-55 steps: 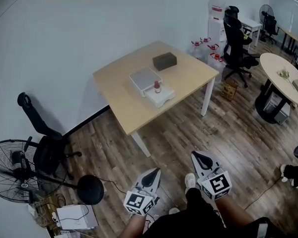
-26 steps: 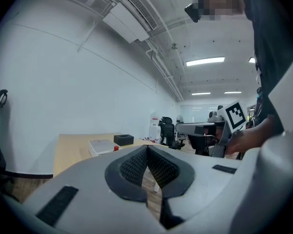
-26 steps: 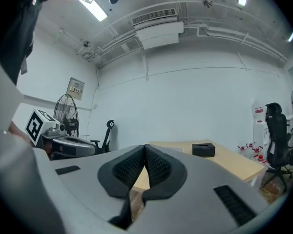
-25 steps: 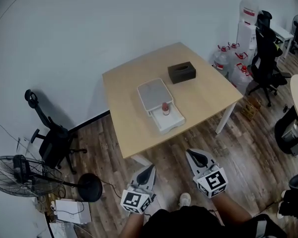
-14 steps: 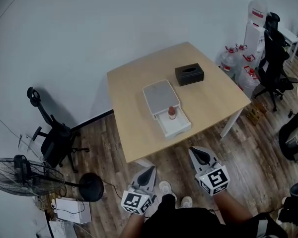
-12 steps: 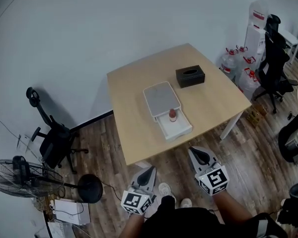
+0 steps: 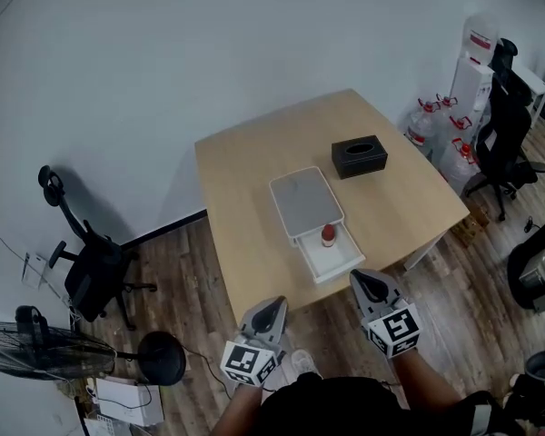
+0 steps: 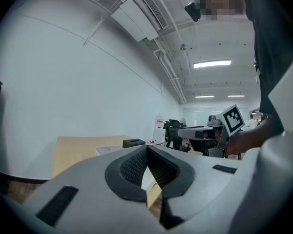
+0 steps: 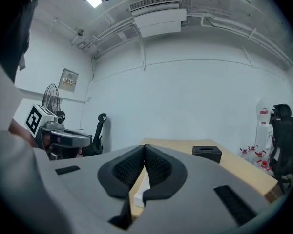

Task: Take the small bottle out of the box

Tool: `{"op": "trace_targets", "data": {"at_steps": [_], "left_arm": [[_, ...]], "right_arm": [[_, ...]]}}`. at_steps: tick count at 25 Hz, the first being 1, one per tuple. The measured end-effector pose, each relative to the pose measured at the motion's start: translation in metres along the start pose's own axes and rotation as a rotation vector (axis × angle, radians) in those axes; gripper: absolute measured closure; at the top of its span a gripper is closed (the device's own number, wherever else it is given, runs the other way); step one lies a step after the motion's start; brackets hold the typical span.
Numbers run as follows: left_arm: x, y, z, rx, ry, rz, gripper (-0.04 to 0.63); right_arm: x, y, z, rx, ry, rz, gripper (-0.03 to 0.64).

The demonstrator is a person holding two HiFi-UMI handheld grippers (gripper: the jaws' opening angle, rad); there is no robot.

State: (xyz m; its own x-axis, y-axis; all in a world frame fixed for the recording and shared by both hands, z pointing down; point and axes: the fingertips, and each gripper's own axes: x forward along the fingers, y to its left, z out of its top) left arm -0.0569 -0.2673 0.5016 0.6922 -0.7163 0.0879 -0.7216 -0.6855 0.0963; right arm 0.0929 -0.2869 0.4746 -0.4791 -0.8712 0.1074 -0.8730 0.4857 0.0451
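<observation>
On the wooden table (image 7: 245, 198) stands a white box (image 7: 304, 203) with a grey top, its drawer (image 7: 338, 263) pulled out toward me. Inside the drawer a small bottle (image 7: 328, 234) with a red cap stands upright. Both grippers hang short of the table's near edge, apart from the box. In the head view the left gripper (image 7: 274, 305) is shut and holds nothing, as its own view shows (image 8: 146, 147). The right gripper (image 7: 365, 281) is also shut and holds nothing (image 9: 144, 146). In the gripper views the bottle is hidden.
A black tissue box (image 7: 359, 156) sits on the table behind the white box. On the floor to the left are an office chair (image 7: 86, 262), a fan (image 7: 45, 352) and a round black base (image 7: 162, 357). Water jugs (image 7: 431, 121) and a black chair (image 7: 504, 125) stand at the right.
The table and box have come nearer and lower in the head view as the person walked up. Both grippers have stayed shut and low in front.
</observation>
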Motion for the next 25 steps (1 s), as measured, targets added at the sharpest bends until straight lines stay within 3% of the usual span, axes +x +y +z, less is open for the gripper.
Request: {"op": "trace_targets", "data": {"at_steps": [12, 19, 21, 25], "left_arm": [[0.020, 0.056, 0.015, -0.033, -0.043, -0.069, 0.583], [0.034, 0.072, 0.007, -0.042, -0.013, -0.048, 0.583], [0.041, 0.072, 0.007, -0.054, -0.011, -0.037, 0.583], [0.051, 0.075, 0.016, -0.070, -0.016, -0.005, 0.583]], "right_arm": [[0.058, -0.020, -0.015, 0.010, 0.081, -0.073, 0.604], [0.091, -0.040, -0.038, -0.004, 0.132, -0.074, 0.599], [0.101, -0.045, -0.046, -0.005, 0.152, -0.055, 0.572], [0.119, -0.055, -0.067, -0.007, 0.203, -0.018, 0.450]]}}
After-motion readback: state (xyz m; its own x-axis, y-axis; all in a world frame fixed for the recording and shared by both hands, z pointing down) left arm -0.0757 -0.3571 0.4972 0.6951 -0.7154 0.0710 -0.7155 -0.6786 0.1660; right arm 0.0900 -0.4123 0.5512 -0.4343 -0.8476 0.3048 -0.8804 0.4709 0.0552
